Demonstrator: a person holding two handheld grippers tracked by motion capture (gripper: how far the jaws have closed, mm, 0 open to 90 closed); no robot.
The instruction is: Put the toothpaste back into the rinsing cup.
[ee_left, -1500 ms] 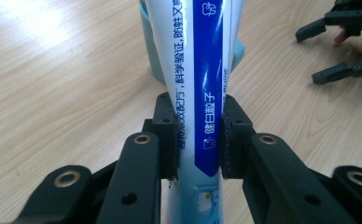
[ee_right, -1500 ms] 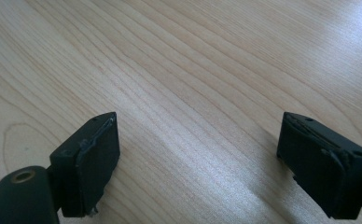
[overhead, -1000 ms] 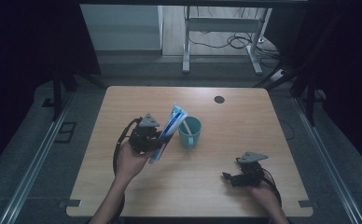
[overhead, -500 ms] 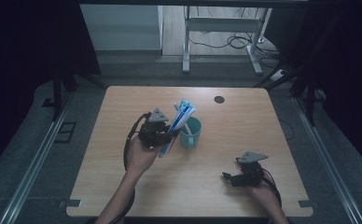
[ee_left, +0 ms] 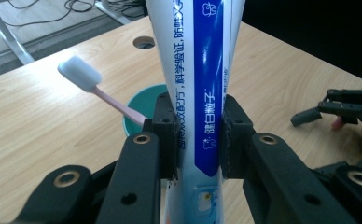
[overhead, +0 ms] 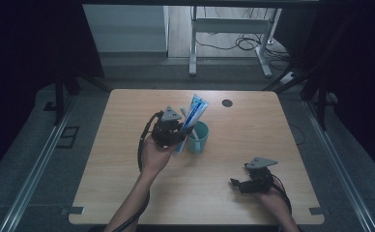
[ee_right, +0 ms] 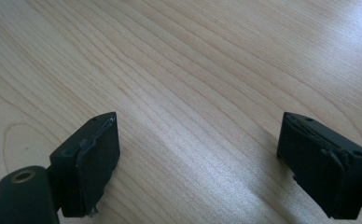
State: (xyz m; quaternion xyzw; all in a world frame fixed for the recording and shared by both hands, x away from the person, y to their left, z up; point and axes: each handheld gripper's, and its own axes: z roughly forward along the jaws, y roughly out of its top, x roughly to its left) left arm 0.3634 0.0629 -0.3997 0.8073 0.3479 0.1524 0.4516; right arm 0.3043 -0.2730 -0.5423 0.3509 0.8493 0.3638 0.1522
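The pale wooden tabletop (overhead: 127, 193) sits in a dim room, dark curtains either side, cables on the floor beyond. The left gripper (overhead: 173, 131) has its fingers clamped on a blue-and-white toothpaste tube (ee_left: 202, 84) over a teal cup (overhead: 198, 137) holding a pink toothbrush (ee_left: 83, 77). The right gripper (overhead: 253, 181) rests near the tabletop's front edge, fingers spread wide, empty.

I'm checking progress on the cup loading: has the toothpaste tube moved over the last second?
Yes. The toothpaste tube, clamped in the left gripper, has shifted toward the table's far edge and right, now overlapping the teal cup rather than sitting to its left.
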